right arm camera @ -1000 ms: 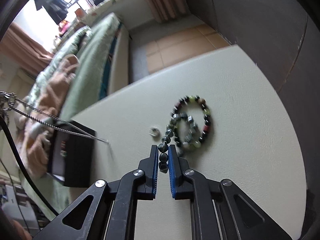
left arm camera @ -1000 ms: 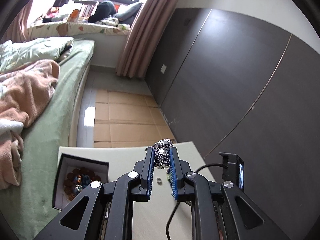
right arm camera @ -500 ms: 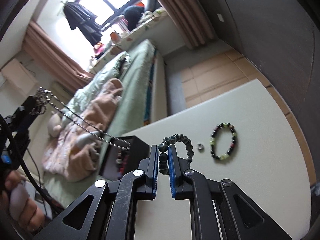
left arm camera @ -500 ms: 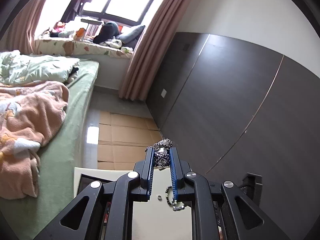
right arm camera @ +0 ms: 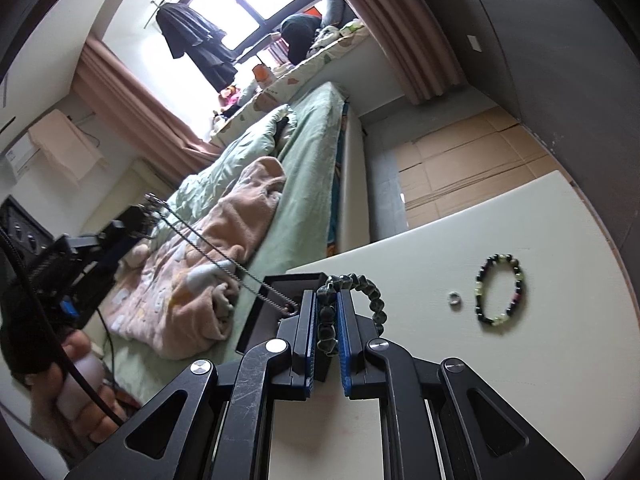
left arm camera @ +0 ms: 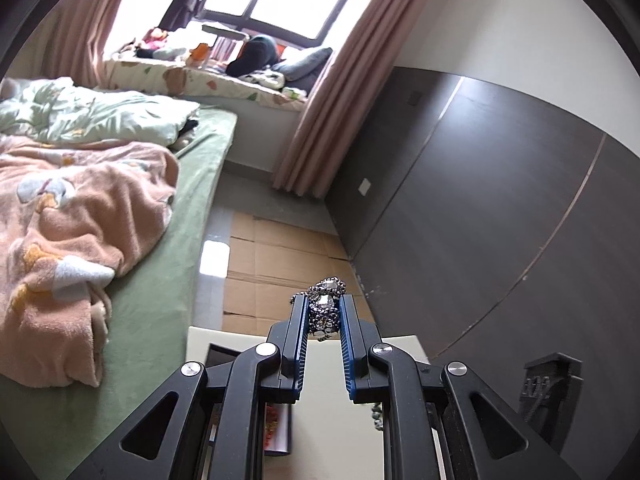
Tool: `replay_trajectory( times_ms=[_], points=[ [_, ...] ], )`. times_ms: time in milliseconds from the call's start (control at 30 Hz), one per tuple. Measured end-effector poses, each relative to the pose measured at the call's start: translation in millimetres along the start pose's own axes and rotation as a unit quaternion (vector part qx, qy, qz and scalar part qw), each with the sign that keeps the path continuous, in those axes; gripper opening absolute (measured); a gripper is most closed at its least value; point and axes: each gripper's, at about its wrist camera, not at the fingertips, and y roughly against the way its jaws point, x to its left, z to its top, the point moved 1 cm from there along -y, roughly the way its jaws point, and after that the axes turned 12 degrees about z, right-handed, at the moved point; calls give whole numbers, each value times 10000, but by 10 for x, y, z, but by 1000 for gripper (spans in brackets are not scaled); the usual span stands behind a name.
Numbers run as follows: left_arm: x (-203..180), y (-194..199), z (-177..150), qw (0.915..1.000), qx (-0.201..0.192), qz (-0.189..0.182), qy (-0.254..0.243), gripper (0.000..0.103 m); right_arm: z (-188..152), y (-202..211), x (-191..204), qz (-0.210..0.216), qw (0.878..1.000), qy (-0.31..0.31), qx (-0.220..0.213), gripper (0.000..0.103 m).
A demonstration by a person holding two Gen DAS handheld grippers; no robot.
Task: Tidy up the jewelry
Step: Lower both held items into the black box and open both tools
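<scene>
Both grippers hold jewelry above the table

Left gripper (left arm camera: 324, 312) clenches a silver chain necklace (left arm camera: 326, 300), its loop dangling toward the black box (right arm camera: 280, 284); right gripper (right arm camera: 327, 312) clamps a dark bead bracelet (right arm camera: 352, 292); a multicolour bracelet (right arm camera: 500, 288) and ring (right arm camera: 454, 299) lie on the white table (right arm camera: 520, 380).

Daylight enters through the window (left arm camera: 276, 0) far ahead of both tools, and the glass is overexposed to plain white. The room is evenly bright, with soft, weak shadows. A small pale reflection lies on the floor (left arm camera: 214, 258) ahead of the left tool. Both pictures are sharp in the centre. The fisheye lens bends straight lines strongly, and the corners are black. The hand (right arm camera: 68, 392) at the left edge of the right view looks slightly soft.
</scene>
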Motion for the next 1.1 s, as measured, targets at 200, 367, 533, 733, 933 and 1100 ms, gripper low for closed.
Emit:
replay_trajectory(
  times_ms=[200,367,533,733,933,1100],
  points=[
    [151,-174,-2,9998,131,128,52,16,-2,-129,100,183,9998,70,46,12],
    [263,-361,-73,9989,337,314,73,16,6,-285,204,372,9992,150,91,12],
    [350,-551,-177,9965,639,519,141,16,22,-466,290,541,9983,178,136,12],
    [382,-762,-293,9931,978,620,159,16,43,-688,317,657,9976,95,206,12],
    [516,-942,-342,9864,1382,767,456,17,45,-897,305,703,9971,40,293,12],
    [676,-1050,-350,9772,1792,807,805,20,54,-1002,289,712,9969,-19,324,12]
  ],
)
